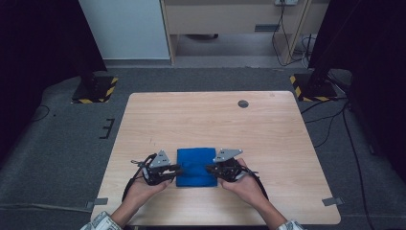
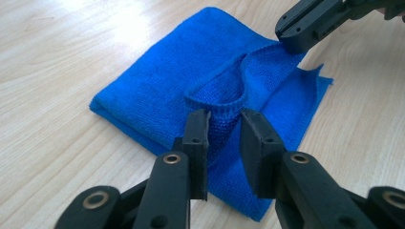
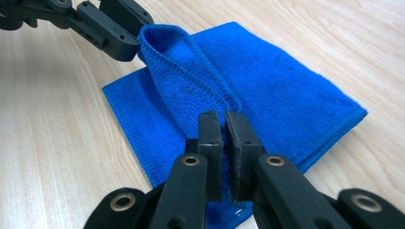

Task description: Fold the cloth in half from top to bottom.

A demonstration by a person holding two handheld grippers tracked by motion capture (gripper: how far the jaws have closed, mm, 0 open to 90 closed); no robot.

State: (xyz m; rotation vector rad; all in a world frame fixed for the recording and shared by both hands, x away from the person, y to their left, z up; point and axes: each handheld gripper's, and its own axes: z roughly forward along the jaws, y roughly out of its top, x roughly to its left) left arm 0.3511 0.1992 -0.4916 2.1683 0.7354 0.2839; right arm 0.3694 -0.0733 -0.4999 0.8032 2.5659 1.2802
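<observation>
cloth: folded blue cloth (image 1: 196,166) lying at near table (image 1: 215,120) edge
left claw (image 2: 224,125): parted, top-layer hem between, not pinched
right claw (image 3: 224,125): clenched on hem, lifted for unfolding

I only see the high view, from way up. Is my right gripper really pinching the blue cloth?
Observer: Yes. In the right gripper view, the right gripper has its jaws closed on a hem of the blue cloth.
Operator: What about my other one?
Observer: The left gripper has its jaws apart, with a raised loop of hem between them. I cannot tell whether the pads press it.
Operator: Is the cloth lying flat?
Observer: No. It is folded in layers, and that hem stands up in a ridge running from one gripper to the other.
</observation>
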